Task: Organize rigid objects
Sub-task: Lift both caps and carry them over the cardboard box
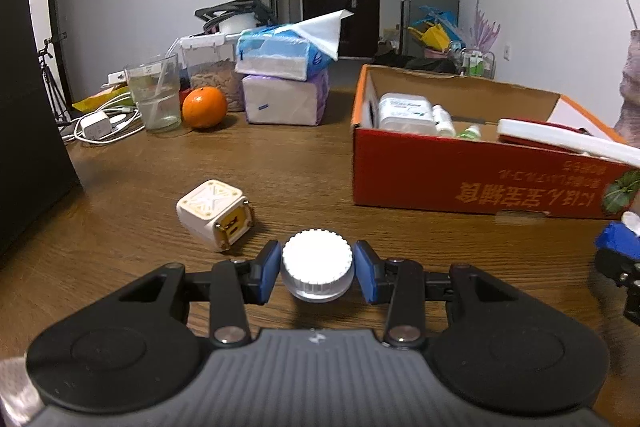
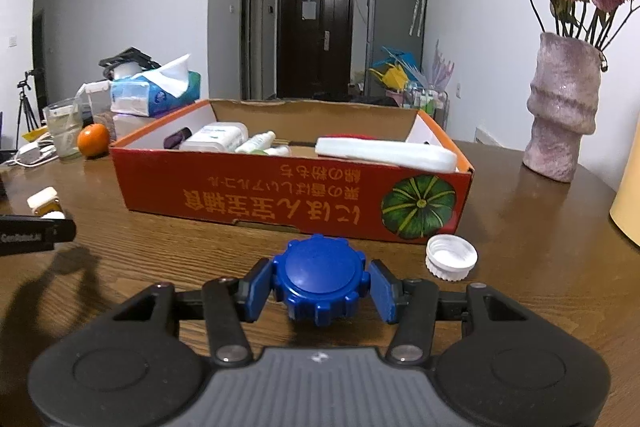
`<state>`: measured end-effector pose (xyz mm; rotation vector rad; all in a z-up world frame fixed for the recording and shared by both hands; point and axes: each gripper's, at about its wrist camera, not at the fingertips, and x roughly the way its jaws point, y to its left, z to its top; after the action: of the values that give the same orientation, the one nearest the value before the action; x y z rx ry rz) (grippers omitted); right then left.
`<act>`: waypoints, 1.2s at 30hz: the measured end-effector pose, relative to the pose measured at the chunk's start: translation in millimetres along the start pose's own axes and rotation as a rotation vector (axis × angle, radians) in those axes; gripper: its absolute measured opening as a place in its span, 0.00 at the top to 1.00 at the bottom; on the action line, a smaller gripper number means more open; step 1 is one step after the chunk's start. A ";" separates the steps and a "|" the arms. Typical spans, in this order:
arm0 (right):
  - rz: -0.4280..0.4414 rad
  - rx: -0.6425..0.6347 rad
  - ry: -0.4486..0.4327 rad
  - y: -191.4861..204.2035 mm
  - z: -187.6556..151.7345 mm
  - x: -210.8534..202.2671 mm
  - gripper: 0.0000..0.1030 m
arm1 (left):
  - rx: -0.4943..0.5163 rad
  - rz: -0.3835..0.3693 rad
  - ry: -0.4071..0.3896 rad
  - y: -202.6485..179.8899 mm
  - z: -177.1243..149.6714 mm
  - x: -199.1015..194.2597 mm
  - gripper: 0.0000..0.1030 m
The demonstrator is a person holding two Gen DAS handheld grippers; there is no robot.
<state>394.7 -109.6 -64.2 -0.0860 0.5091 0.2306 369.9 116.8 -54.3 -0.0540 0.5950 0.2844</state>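
White ribbed cap (image 1: 317,259) sits between your left gripper (image 1: 317,269) pads, which press its sides in front of the red cardboard box (image 1: 472,183). Only the left view shows the cream cube (image 1: 214,213), left of the box, in full. Your right gripper (image 2: 319,285) clamps a blue knobbed cap (image 2: 319,277) just before the box (image 2: 288,203); only this view shows the open white lid (image 2: 451,258) near the box's right front corner and the pink vase (image 2: 562,107) beyond. Inside the box lie a white tub (image 2: 216,137), small bottles (image 2: 258,143) and a long white piece (image 2: 384,151).
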 end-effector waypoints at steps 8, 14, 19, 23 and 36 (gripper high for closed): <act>0.033 0.004 -0.053 -0.9 5.7 -16.6 0.50 | 0.011 -0.049 -0.038 -17.7 2.0 -19.9 0.60; 0.043 0.011 -0.088 -4.8 12.6 -25.1 0.50 | 0.034 -0.090 -0.066 -35.8 6.1 -32.8 0.60; 0.046 0.012 -0.115 -8.8 19.0 -29.0 0.50 | 0.037 -0.114 -0.079 -45.9 13.5 -36.2 0.60; 0.048 0.014 -0.130 -12.1 25.4 -29.7 0.50 | 0.043 -0.125 -0.094 -52.3 19.8 -37.3 0.60; 0.048 0.019 -0.162 -20.0 46.0 -22.3 0.50 | 0.011 -0.146 -0.143 -68.9 47.3 -28.1 0.60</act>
<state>402.4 -127.1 -12.7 -0.0362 0.3520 0.2771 392.8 49.9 -1.6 -0.0657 0.4476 0.1423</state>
